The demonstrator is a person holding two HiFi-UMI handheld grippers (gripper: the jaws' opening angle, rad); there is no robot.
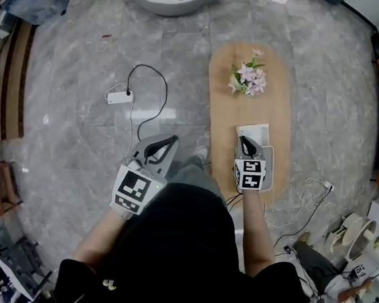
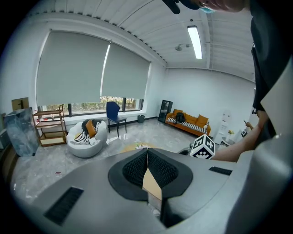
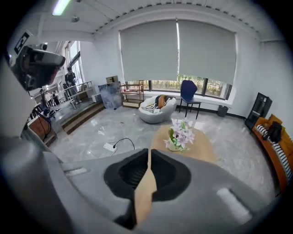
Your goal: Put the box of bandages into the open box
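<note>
The right gripper [image 1: 245,145] is hovering over the white open box [image 1: 255,131] on the wooden counter [image 1: 224,77], jaws pressed together on nothing. The left gripper [image 1: 169,144] is hanging over the floor [image 1: 84,69], jaws likewise together. The box of bandages cannot be made out.

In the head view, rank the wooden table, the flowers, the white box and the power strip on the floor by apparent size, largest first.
1. wooden table
2. flowers and white box: they look alike, and the right gripper covers part of the box, so they stay unranked
3. power strip, smallest
</note>
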